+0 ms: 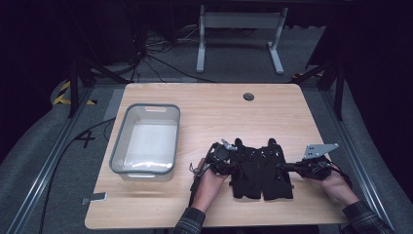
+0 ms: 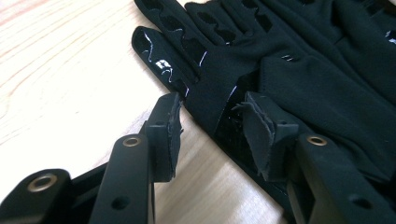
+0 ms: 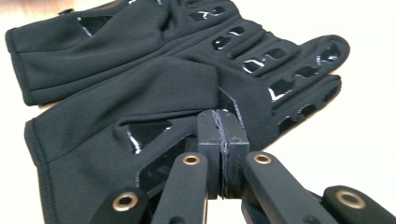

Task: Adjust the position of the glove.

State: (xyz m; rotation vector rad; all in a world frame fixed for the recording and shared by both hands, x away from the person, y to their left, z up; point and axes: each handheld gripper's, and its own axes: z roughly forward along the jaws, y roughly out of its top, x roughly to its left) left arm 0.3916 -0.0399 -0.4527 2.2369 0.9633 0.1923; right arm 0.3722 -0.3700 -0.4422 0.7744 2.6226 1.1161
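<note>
Left gripper (image 2: pixel 212 123), seen in its own view: jaws spread apart, straddling the outer edge of the left glove (image 2: pixel 289 88), one pad over bare wood, the other over the fabric, nothing clamped between them. Same gripper (image 1: pixel 228 157) in the high view: low at the left side of the black gloves, held by the left hand (image 1: pixel 210 183).

Right gripper (image 3: pixel 219 140), seen in its own view: pads pressed flat together with no gap, tips at the near edge of the right glove (image 3: pixel 140 112); whether any fabric is pinched between them cannot be told. In the high view, right gripper (image 1: pixel 291 166) at the right side of the pair, grey three-cornered plate on top, right hand (image 1: pixel 336 184) behind it.

Gloves side by side on the wooden table (image 1: pixel 204 102), left glove (image 1: pixel 246 168) touching right glove (image 1: pixel 275 169), fingers pointing away from the person, cuffs toward the near edge, glossy patches on the fingers.

Farther left on the table, well apart from the gloves: a grey-rimmed translucent bin (image 1: pixel 145 140), upright. Beyond the far edge, dark floor with cables and a white metal stand (image 1: pixel 239 34).
</note>
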